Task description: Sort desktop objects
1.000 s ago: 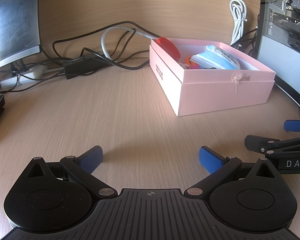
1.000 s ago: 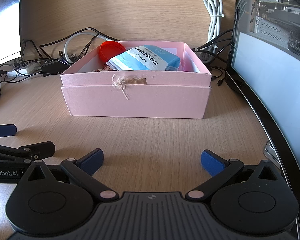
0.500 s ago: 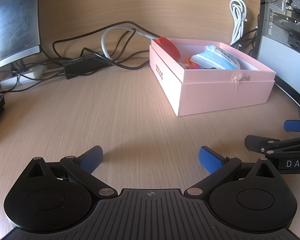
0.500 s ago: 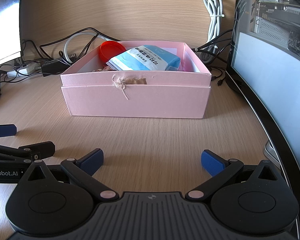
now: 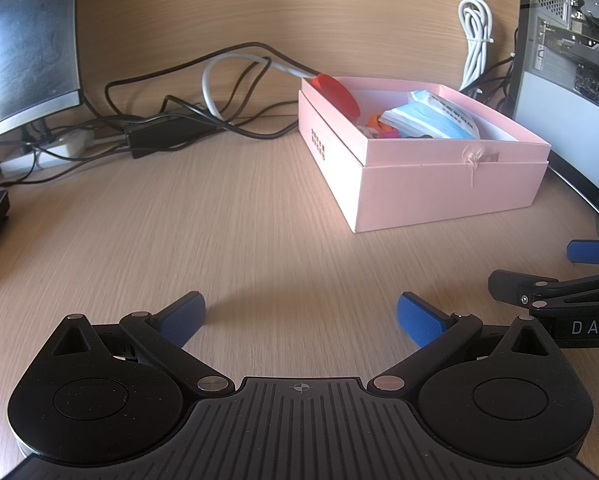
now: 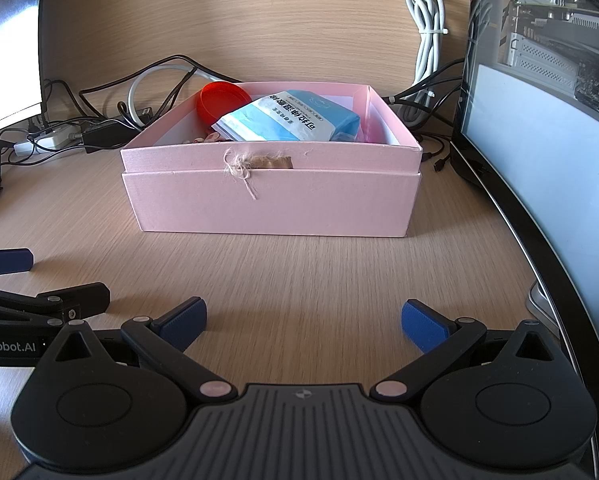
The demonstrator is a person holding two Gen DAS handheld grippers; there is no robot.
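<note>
A pink box [image 6: 271, 208] stands on the wooden desk, also in the left wrist view [image 5: 439, 188]. It holds a red lid [image 6: 221, 102], a blue and white packet [image 6: 287, 120] and small colourful items [image 5: 379, 126]. My right gripper [image 6: 303, 320] is open and empty, low over the desk in front of the box. My left gripper [image 5: 299, 316] is open and empty, to the left of the box and of the right gripper. Each gripper shows at the edge of the other's view.
Cables and a power adapter [image 5: 167, 136] lie at the back by the wall. A monitor [image 5: 23, 40] stands at the left. A curved monitor [image 6: 539, 168] and a computer case [image 6: 547, 16] stand at the right. A bundled white cable [image 6: 425, 28] hangs on the wall.
</note>
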